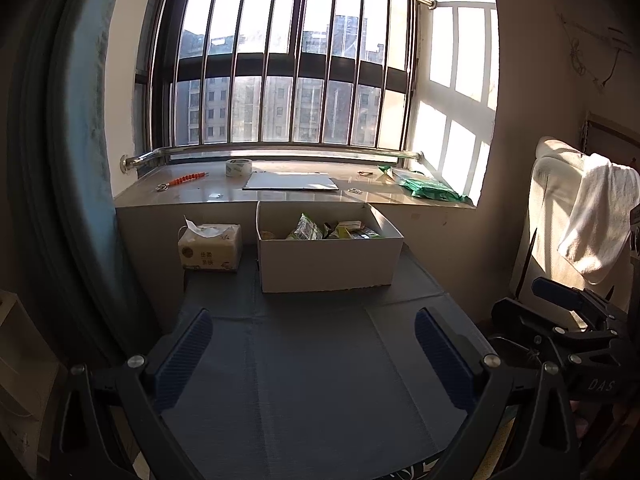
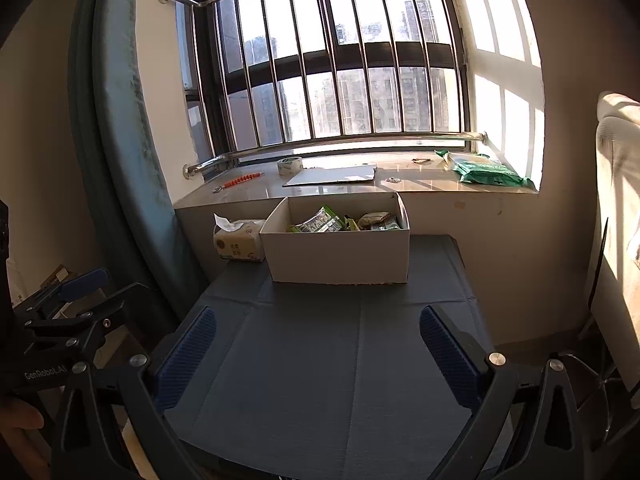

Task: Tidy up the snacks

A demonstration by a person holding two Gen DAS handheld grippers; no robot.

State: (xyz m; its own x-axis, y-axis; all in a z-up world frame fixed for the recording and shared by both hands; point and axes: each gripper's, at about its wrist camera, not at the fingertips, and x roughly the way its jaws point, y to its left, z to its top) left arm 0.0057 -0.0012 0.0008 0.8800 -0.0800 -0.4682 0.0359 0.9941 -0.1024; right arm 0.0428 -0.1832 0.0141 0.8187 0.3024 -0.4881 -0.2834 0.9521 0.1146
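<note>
1. Both grippers hang low over the near end of the tabletop (image 1: 312, 380), which is covered in a dark blue cloth. The left gripper (image 1: 314, 354) has its jaws spread wide with nothing between them, and the right gripper (image 2: 318, 354) is just the same, wide and holding nothing.
2. At the far end, against the wall under the window, stands an open white box (image 1: 328, 264). The snacks (image 1: 332, 230) lie inside it in a loose heap of green and yellow packets; I cannot tell them apart one by one from here.
3. Just to the left of the box, close by or touching it, sits a pack of tissues (image 1: 210, 246) with a sheet sticking up.
4. On the windowsill (image 1: 224, 196) behind lie a roll of tape (image 1: 238, 167), a flat white board (image 1: 291, 181), an orange beaded strip (image 1: 188, 178) and a green packet (image 1: 430, 187) far to the right.
5. With the packets in the box and the cloth bare, this could be the heap waiting to be sorted, or the tidy-up already finished.
6. Risks, as I judge them: the box looks light, so a reach that catches its wall could shove or tip it. Crinkly packets piled together may slip from the jaws, or two may come up at once. Low sun throws glare that may hide the edges of the packets.
</note>
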